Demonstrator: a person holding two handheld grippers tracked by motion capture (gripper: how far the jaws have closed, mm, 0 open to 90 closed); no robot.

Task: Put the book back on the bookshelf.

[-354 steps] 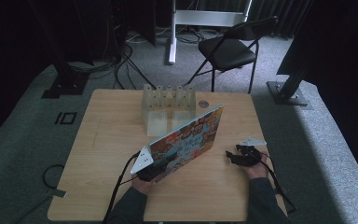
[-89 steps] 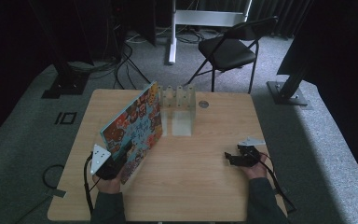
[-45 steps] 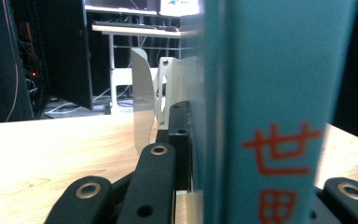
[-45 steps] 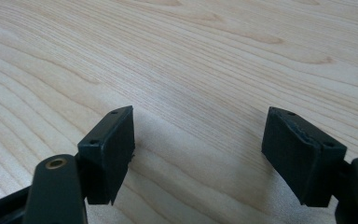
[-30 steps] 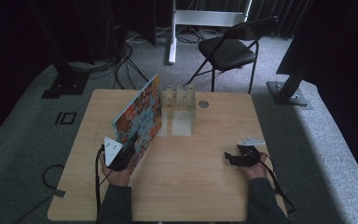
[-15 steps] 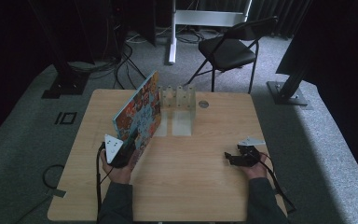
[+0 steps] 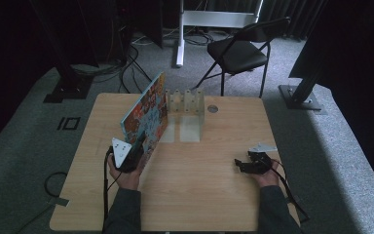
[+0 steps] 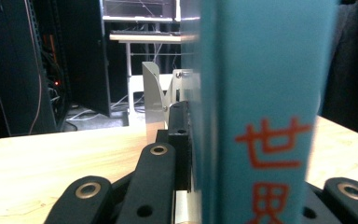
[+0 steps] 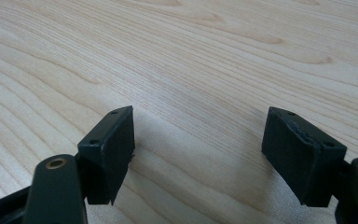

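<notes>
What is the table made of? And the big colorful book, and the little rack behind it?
The table looks like light wood or a wood-look top: grain lines show. The book looks like glossy printed card, with a teal spine. The rack looks like pale metal or plastic; hard to tell.

The tabletop (image 7: pixel 209 180) is pale wood with a clear, smooth grain and a matt finish. The book (image 7: pixel 146 114) has a glossy printed cover, its spine teal with red characters. The rack (image 7: pixel 185 102) looks like dull pale metal. The right claw (image 9: pixel 200 154) has matt black pads, one chipped and rough at its edge. The floor (image 7: pixel 350 146) is grey carpet.
</notes>
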